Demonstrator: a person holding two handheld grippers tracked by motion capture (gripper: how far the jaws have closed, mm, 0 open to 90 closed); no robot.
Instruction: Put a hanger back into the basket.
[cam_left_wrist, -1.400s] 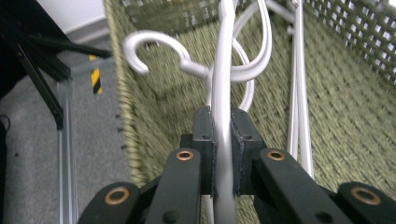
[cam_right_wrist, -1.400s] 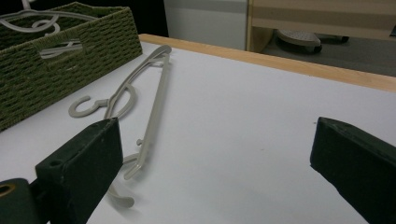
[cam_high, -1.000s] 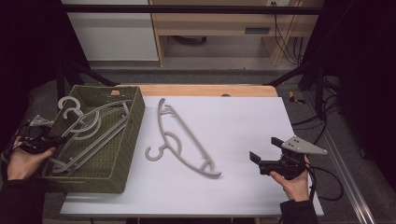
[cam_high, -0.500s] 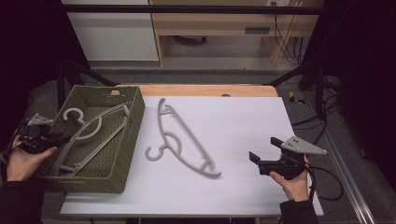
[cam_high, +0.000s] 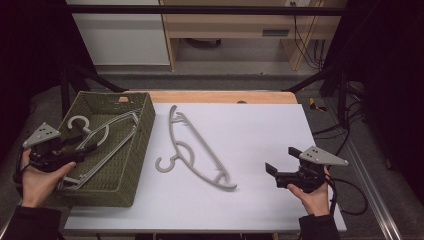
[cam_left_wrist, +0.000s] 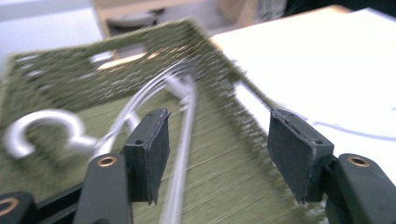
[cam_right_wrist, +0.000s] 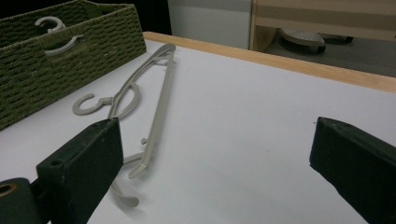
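Two grey hangers are seen. One hanger (cam_high: 100, 142) lies in the green basket (cam_high: 134, 165) at the table's left edge, its hook (cam_high: 77, 122) toward the far-left corner and its long bar running down toward the near wall. The left gripper (cam_high: 75, 152) is held at the basket's left rim, at about 9 o'clock from the basket's middle, and points across the basket toward 3 o'clock. Its jaws have just been opening and now stand roughly half apart. In the left gripper view the hanger's bar (cam_left_wrist: 184, 154) passes between the jaws close beside the left pad (cam_left_wrist: 149, 156), but neither pad presses on it, so nothing is gripped. The hook (cam_left_wrist: 32, 133) is seen at about 9 o'clock of that blurred view, beyond the left jaw.

The second hanger (cam_high: 192, 150) lies flat on the white table (cam_high: 260, 130), just right of the basket, slanting from far left to near right, its hook (cam_high: 165, 165) turned toward the basket. The right gripper (cam_high: 272, 170) is held low over the table's near-right part, at about 3 o'clock from this hanger and well apart from it. Its jaws are spread wide and are empty. In the right gripper view the hanger (cam_right_wrist: 149, 102) is seen ahead at about 10 o'clock, with its near end beside the left jaw.
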